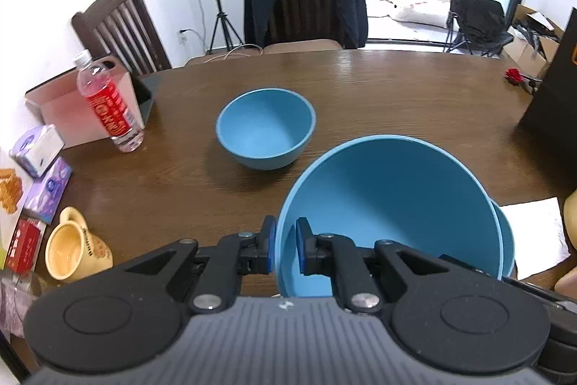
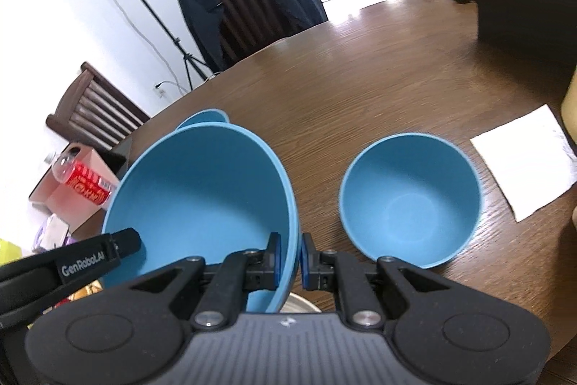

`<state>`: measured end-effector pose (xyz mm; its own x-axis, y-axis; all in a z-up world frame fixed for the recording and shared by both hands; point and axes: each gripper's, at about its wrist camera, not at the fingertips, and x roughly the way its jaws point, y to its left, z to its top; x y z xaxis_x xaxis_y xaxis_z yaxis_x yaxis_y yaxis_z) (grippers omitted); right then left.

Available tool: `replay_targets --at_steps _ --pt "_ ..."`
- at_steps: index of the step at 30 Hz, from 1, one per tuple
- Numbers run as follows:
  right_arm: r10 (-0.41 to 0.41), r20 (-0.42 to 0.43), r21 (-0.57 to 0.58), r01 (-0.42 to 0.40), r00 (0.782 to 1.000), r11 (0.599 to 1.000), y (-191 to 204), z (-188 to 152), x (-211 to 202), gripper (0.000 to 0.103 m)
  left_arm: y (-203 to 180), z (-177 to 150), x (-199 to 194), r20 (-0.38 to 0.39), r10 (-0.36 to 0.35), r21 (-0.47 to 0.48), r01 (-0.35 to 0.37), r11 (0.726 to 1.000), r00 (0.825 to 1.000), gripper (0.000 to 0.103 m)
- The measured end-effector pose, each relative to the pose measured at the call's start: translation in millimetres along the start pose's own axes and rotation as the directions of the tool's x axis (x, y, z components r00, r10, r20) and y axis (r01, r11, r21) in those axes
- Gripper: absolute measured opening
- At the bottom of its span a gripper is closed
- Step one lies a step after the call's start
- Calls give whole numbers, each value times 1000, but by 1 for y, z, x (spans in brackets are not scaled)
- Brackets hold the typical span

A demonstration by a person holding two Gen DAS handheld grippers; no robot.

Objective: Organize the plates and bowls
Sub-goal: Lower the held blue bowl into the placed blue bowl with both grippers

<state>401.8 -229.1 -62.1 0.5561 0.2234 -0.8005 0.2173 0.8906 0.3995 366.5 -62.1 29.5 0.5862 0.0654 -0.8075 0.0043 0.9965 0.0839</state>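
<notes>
Left wrist view: large blue bowl [image 1: 389, 208], clamped at opposite rims by left gripper [image 1: 286, 249] and right gripper [image 2: 290, 262], hangs over the bench [image 1: 396, 89]; small blue bowl [image 1: 265, 128] sits ahead-left of it.

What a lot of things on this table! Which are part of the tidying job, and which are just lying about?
Job: large blue bowl, gripped by left gripper and right gripper; small bowl; second small bowl.
Lying about: water bottle, yellow mug, tissue packs, white napkin, red flower.
</notes>
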Motion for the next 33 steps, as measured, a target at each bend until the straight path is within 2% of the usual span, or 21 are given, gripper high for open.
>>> replay_targets --at_steps 10,18,27,33 --pt "-42 44 70 39 998 997 -39 16 -10 10 -45 12 4 0 -51 90 51 995 999 12" --pt "-99 84 99 91 992 991 -68 28 -13 10 -84 17 16 -10 -96 178 96 979 995 12" --pt "-168 81 143 155 983 977 -101 35 -6 10 -121 17 33 -36 -143 265 147 953 989 12" --pt "-202 60 154 191 978 969 -112 34 6 10 -133 10 47 -62 -146 309 158 938 987 12"
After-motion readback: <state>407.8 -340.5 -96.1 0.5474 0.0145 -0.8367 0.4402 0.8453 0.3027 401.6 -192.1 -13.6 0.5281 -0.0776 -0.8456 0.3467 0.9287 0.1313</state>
